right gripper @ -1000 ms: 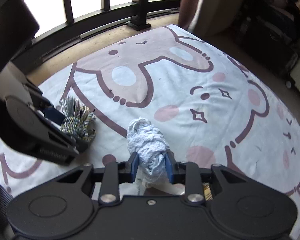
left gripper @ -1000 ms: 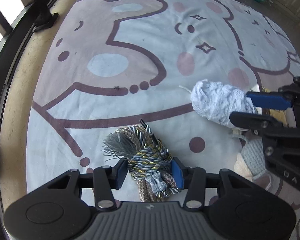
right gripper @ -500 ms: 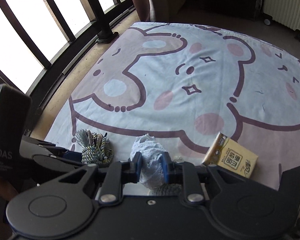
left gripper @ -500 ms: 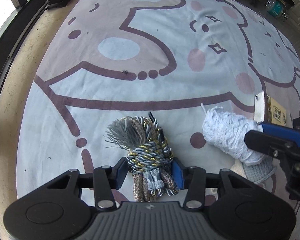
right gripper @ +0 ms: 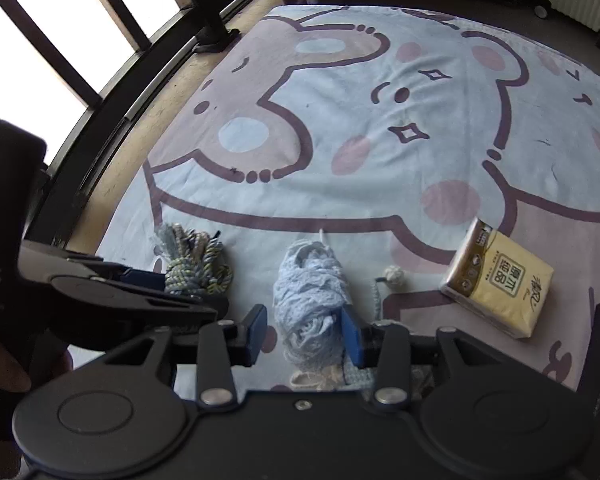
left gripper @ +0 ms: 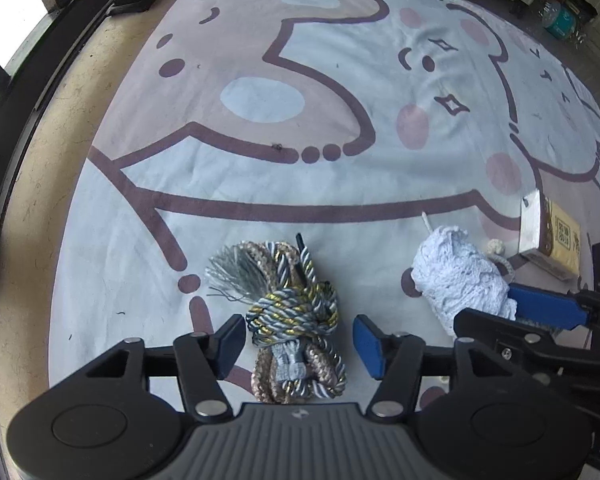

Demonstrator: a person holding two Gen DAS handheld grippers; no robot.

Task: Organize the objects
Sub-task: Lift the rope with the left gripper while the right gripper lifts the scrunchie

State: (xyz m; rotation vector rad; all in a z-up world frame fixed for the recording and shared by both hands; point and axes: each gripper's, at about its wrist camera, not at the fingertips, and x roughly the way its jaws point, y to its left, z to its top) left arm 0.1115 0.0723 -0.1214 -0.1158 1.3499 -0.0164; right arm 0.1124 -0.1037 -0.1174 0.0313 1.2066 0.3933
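A bundle of grey, gold and tan twisted cord (left gripper: 294, 312) with a grey tassel lies on the cartoon-print blanket (left gripper: 260, 184). My left gripper (left gripper: 298, 346) is open, its blue pads standing apart on either side of the cord. A roll of pale blue-white lace (right gripper: 310, 300) lies on the blanket to the right; it also shows in the left wrist view (left gripper: 458, 278). My right gripper (right gripper: 304, 330) is open around the lace, the right pad close to it, the left pad off it. The cord bundle also shows in the right wrist view (right gripper: 196, 266).
A yellow tissue pack (right gripper: 500, 282) lies on the blanket to the right, also in the left wrist view (left gripper: 552, 240). A small knotted cream cord (right gripper: 390, 274) lies between lace and pack. A tan floor strip (left gripper: 48, 160) and black window railing (right gripper: 140, 76) run along the left.
Both grippers have opened: the left pads let go of the cord bundle, the right pads let go of the lace roll. Both bundles now rest on the blanket, side by side.
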